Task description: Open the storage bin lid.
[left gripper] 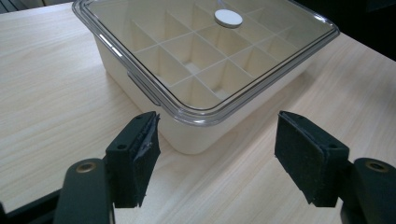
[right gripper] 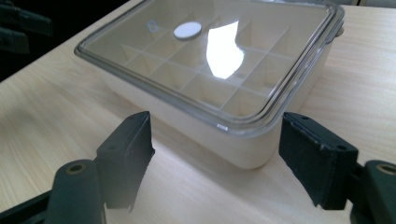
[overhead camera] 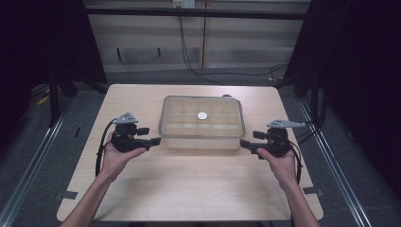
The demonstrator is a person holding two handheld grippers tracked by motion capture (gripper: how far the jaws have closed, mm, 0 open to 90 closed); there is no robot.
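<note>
One wood table point(overhead camera: 189, 189), lidded box point(overhead camera: 202, 137), dark rm

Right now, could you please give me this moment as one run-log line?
left tongs: open, at box's left corner | right tongs: open, at right corner | divided box: clear lid on, untouched | table: box centred

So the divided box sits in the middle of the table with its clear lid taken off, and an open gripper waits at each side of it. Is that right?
Not quite: the clear lid is on the divided box, not off. The left gripper view shows it seated over the compartments. The rest holds: the left gripper and right gripper wait open at either side.
</note>
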